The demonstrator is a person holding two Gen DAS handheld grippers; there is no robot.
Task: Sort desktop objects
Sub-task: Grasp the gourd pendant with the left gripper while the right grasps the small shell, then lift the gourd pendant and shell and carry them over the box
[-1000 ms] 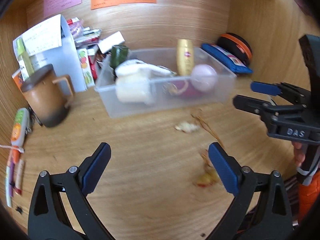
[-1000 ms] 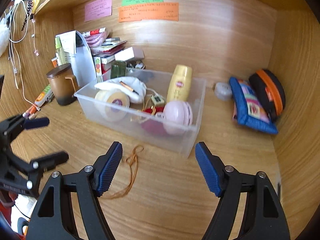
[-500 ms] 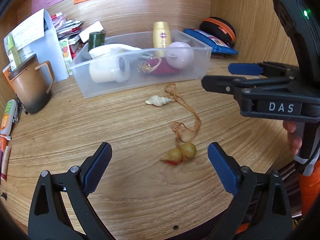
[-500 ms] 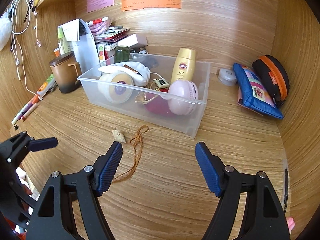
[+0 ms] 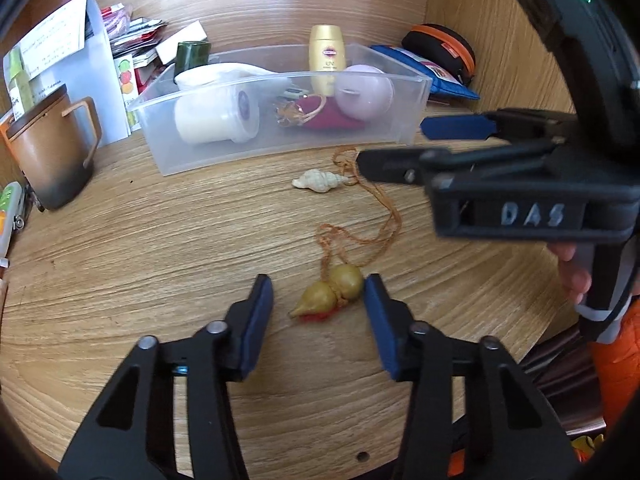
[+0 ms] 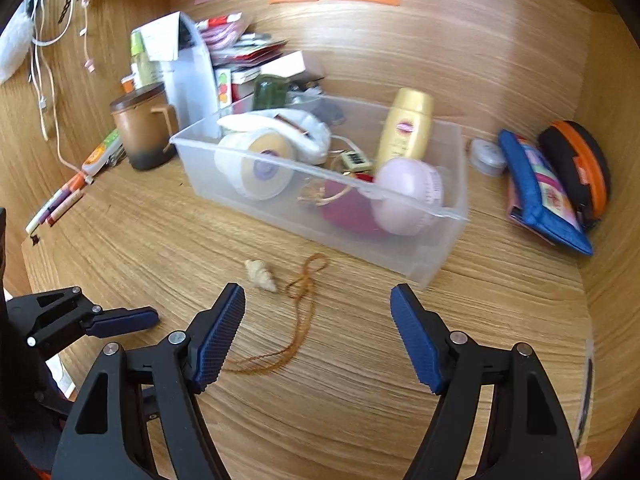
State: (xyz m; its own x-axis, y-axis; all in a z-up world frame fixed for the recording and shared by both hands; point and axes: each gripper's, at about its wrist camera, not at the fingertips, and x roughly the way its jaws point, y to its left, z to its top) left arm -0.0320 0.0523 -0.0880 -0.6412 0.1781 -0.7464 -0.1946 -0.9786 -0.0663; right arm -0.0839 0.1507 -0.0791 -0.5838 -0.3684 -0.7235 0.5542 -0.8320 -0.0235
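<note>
My left gripper (image 5: 318, 312) is spread around the gourd charm (image 5: 332, 294) on the desk (image 5: 160, 248); its long axis runs crosswise (right pad nearly touching). Its cord (image 5: 372, 216) trails toward the bin (image 5: 280, 148). My right gripper (image 6: 318, 336) hovers released, farther off.

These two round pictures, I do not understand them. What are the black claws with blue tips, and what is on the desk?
They are hand-held grippers, one in each of a person's hands; each carries a wide-angle camera looking along its fingers. One picture is from the left gripper, the other from the right gripper. Both are open and hold nothing. On the wooden desk lie a small gourd charm on an orange cord, between the left fingers, a seashell, and a clear plastic box of small items.
</note>
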